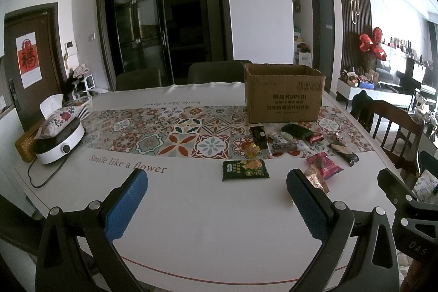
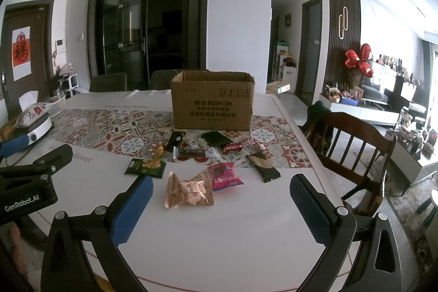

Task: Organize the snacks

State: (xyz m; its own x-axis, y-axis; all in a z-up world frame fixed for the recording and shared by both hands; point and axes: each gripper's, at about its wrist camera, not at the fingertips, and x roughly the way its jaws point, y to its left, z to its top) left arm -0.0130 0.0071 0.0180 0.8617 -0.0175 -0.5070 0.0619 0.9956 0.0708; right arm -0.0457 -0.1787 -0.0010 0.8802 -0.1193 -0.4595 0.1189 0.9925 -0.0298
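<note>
Blue fingers point(image 2: 134, 207) wide apart, empty

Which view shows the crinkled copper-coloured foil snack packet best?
The right wrist view: the crinkled copper-coloured foil snack packet lies whole and unobstructed on the white table. In the left wrist view only a sliver shows, mostly hidden behind a blue finger pad.

Cardboard box point(image 2: 212, 106) reads "KUPOH"; tablecloth point(image 1: 191, 210) "Smile like a flower".

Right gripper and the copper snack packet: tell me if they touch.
Apart. In the right wrist view the open right gripper has white table showing between each blue finger and the copper packet.
</note>
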